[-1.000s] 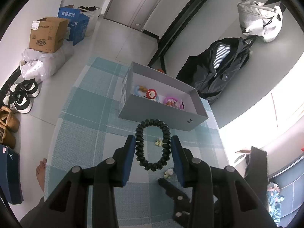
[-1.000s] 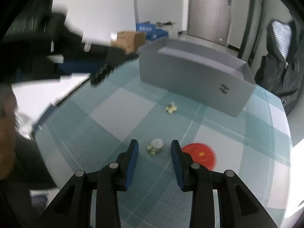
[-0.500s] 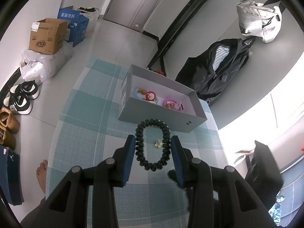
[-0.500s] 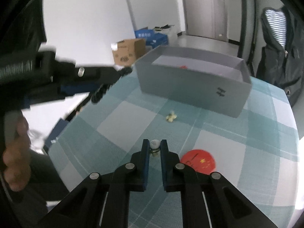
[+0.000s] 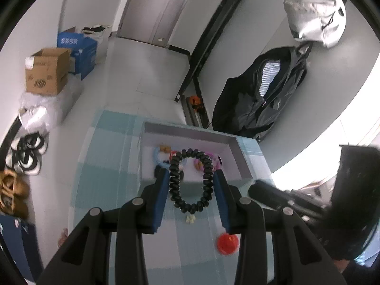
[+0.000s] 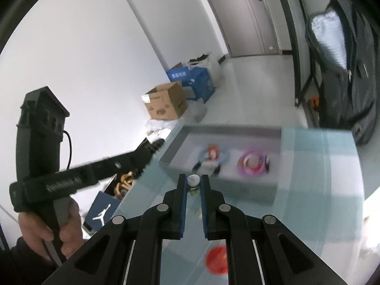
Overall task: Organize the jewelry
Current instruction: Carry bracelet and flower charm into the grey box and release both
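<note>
Brown cardboard box (image 5: 47,71) beside blue box (image 5: 82,47); black jacket (image 5: 263,95) under white bag (image 5: 315,21); shoes (image 5: 26,152)

Open-topped gray box (image 5: 234,159) lies unobstructed below both claws.

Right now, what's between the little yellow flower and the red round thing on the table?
Nothing: in the left wrist view only bare checked tablecloth lies between the yellow flower and the red disc.
</note>
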Motion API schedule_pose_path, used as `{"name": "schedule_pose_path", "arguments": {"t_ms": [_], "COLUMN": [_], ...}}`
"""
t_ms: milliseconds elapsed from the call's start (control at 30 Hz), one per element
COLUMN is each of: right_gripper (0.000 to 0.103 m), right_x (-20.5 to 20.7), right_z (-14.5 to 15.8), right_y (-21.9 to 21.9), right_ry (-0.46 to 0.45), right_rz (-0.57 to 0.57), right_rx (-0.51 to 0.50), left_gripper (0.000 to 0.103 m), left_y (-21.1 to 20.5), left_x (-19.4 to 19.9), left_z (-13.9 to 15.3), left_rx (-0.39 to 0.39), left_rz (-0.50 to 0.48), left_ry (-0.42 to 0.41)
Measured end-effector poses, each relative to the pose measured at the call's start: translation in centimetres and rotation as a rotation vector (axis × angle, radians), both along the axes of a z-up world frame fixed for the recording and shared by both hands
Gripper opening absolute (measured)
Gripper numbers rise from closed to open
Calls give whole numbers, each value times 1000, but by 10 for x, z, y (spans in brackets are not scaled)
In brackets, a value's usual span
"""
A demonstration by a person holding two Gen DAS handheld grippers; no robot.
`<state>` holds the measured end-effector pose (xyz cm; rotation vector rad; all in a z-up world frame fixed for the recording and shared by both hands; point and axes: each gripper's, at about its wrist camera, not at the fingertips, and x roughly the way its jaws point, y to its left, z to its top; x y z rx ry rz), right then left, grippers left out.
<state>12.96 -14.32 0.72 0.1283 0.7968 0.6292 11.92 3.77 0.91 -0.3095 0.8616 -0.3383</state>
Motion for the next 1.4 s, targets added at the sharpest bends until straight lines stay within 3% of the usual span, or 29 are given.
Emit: {"name": "schedule_pose_path", "arguments": {"t_ms": [167, 333, 433, 500, 800, 933, 967, 1067, 1300, 1400], "right_gripper": [10, 10, 10, 10, 10, 14, 18, 49, 64, 68], "right_x": [34, 67, 73, 79, 83, 84, 84, 83, 79, 78], "right_z": [2, -8, -20, -26, -31, -31, -30, -25, -16, -14], "right_y": [2, 4, -3, -3, -3, -9, -12, -22, -38, -40], "right_ry": [-2, 18, 42, 72, 80, 82, 82, 64, 36, 23], "right_rz": [-1, -3, -7, -5, 18, 5, 3, -24, -57, -60], "right_rx": [-7, -16, 7, 15, 16, 37, 47, 86, 119, 106], "left_gripper": [32, 32, 32, 32, 32, 45, 52, 57, 57, 57], "left_y": [-12, -14, -18, -23, -26, -23, -22, -15, -9, -10], "left_x": [23, 37, 42, 44, 44, 44, 45, 45, 34, 31], "left_z": [-11, -30, -36, -37, -37, -36, -37, -35, -20, -19], "left_rx": [56, 50, 42, 86, 97, 51, 36, -1, -29, 19], "left_rz": [-36, -39, -44, -50, -70, -71, -72, -53, -33, -23], "left_ry": [24, 62, 93, 90, 92, 82, 91, 88, 1, -7]}}
